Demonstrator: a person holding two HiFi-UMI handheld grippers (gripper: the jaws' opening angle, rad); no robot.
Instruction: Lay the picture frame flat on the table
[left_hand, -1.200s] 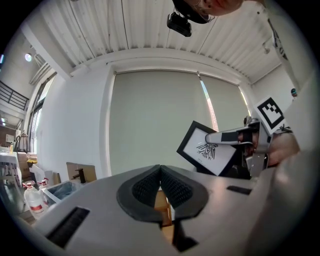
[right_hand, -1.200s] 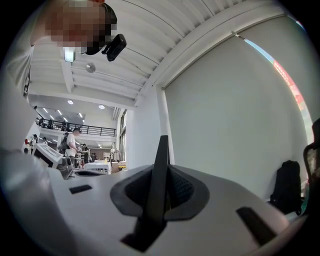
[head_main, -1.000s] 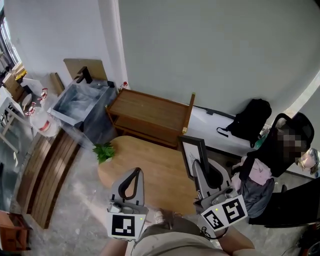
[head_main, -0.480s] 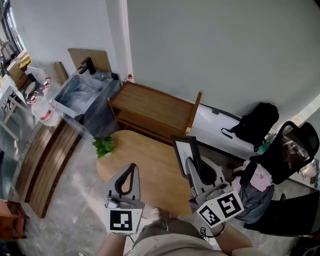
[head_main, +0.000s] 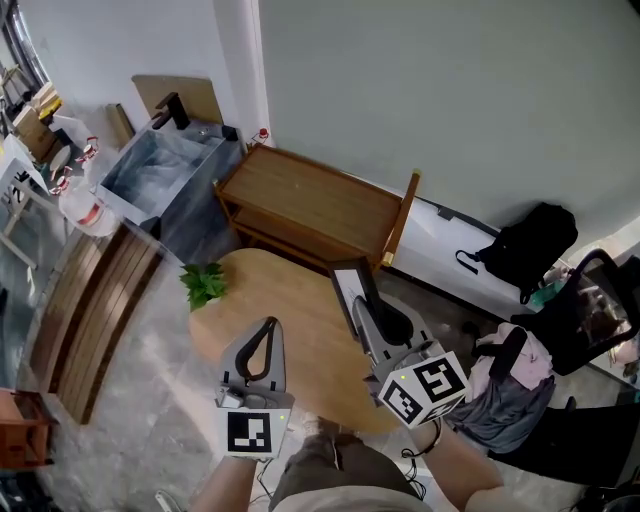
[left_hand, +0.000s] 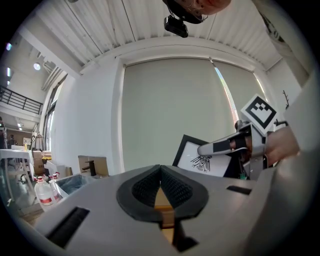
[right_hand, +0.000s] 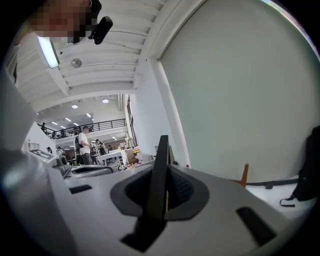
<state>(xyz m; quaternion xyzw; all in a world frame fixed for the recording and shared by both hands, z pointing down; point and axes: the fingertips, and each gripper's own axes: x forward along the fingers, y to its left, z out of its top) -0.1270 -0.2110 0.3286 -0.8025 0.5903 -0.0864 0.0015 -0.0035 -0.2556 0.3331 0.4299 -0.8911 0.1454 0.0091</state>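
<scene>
The black picture frame (head_main: 352, 287) with a white print stands tilted over the right side of the rounded wooden table (head_main: 290, 330). My right gripper (head_main: 366, 318) is shut on its edge; in the right gripper view the frame (right_hand: 160, 175) runs edge-on between the pads. From the left gripper view the frame (left_hand: 199, 159) shows at the right with the right gripper (left_hand: 220, 145) clamped on it. My left gripper (head_main: 264, 340) hovers over the table's near left part, shut with nothing in it (left_hand: 161, 186).
A small green plant (head_main: 204, 285) sits at the table's far left edge. Behind the table stands a wooden bench-like shelf (head_main: 310, 205) against the wall. A grey bin (head_main: 165, 185) is at the left, a black backpack (head_main: 525, 250) and a chair with clothes (head_main: 520, 385) at the right.
The right gripper has carried the frame leftward and toward the table's middle, tilting it. The left gripper has barely moved.
</scene>
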